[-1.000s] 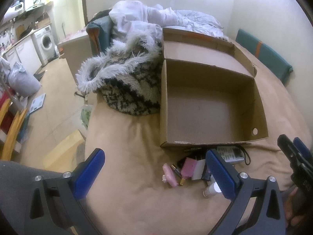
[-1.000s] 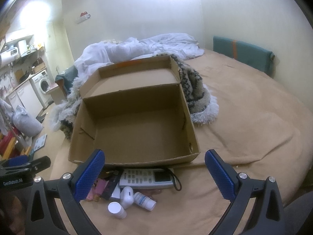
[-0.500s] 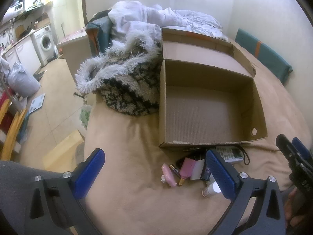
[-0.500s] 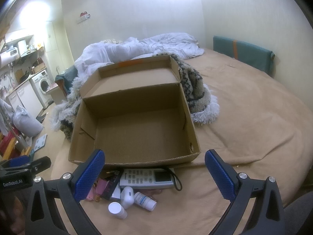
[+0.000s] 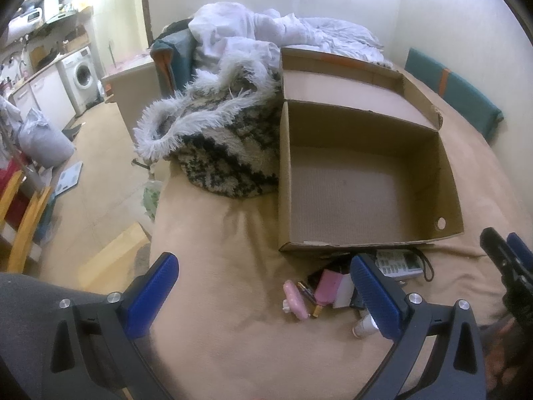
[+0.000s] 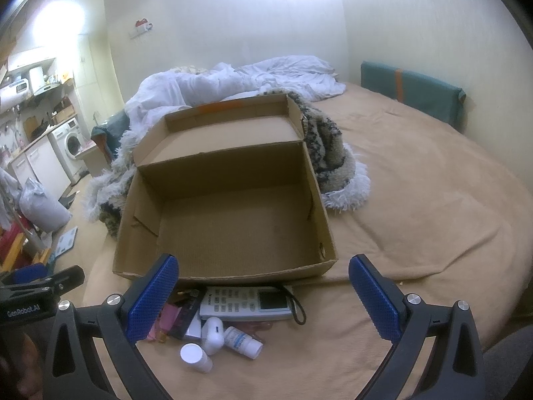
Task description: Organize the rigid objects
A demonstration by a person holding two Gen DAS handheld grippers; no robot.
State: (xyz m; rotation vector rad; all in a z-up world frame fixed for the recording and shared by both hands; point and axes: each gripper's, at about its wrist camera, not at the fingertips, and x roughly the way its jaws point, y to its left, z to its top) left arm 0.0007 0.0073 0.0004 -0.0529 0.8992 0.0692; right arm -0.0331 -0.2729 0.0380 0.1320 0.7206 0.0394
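Cardboard box [image 6: 230, 226] unmoved, small items [image 6: 216, 320] unchanged before it, both grippers' jaws still spread, holding nothing.

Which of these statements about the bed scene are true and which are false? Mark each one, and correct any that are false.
1. The cardboard box has nothing inside it. True.
2. The remote control lies inside the box. False: it lies on the blanket just in front of the box's near wall.
3. Both grippers are open and hold nothing. True: the left gripper and the right gripper each stand with their jaws wide apart.
4. The white-capped bottle stands upright. False: it lies on its side beside the other small things.
5. A fringed, patterned rug lies bunched against the box. True.
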